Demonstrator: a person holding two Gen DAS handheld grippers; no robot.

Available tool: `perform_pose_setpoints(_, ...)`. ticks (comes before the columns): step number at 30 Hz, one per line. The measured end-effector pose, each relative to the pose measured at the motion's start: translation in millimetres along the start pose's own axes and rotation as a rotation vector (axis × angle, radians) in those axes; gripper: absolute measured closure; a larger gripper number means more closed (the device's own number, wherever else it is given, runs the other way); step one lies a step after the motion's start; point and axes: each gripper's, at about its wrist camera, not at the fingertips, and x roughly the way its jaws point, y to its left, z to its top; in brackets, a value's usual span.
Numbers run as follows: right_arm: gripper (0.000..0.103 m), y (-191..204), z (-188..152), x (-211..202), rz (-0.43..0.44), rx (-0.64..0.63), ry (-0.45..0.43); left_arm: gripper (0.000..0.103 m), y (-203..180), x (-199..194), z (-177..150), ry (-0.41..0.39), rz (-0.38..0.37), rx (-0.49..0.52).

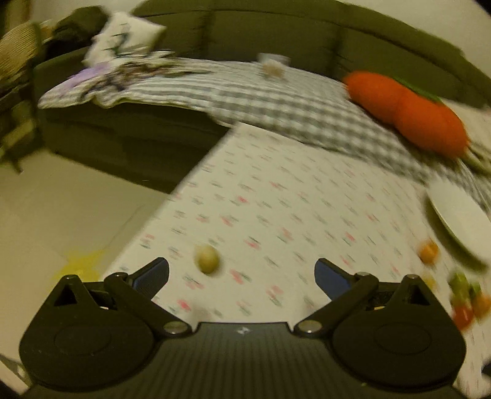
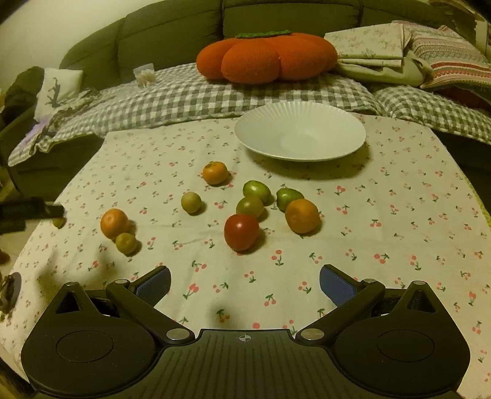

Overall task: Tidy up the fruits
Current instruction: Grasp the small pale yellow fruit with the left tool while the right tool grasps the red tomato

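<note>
On the cherry-print tablecloth [image 2: 383, 196] stands a bare white plate [image 2: 300, 132] at the back. In front of it lie several loose fruits: a red tomato [image 2: 241, 232], oranges [image 2: 302, 215] [image 2: 215, 172] [image 2: 114, 223], green fruits [image 2: 256, 189] [image 2: 288, 196] and small yellow-green ones [image 2: 191, 202] [image 2: 126, 243]. My right gripper [image 2: 245, 284] is open, short of the tomato, holding nothing. In the blurred left wrist view, my left gripper [image 1: 242, 273] is open near the table's left edge. A small yellow-green fruit [image 1: 207, 259] lies just ahead, toward its left finger, untouched.
A green sofa [image 2: 172, 27] runs behind the table, with a checked blanket [image 2: 184, 95], an orange pumpkin cushion [image 2: 267, 58] and folded cloths [image 2: 374, 46] on it. The table's left edge drops to the pale floor [image 1: 61, 208]. The plate's rim [image 1: 457, 221] shows at the left view's right side.
</note>
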Motion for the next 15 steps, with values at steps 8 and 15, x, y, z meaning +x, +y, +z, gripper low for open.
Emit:
perform_pose_setpoints(8, 0.0, -1, 1, 20, -0.038, -0.016, 0.055, 0.031, 19, 36, 3, 0.026, 0.071, -0.047)
perform_pose_setpoints(15, 0.001, -5, 0, 29, -0.015, 0.006, 0.04, 0.073, 8, 59, -6, 0.067, 0.073, 0.009)
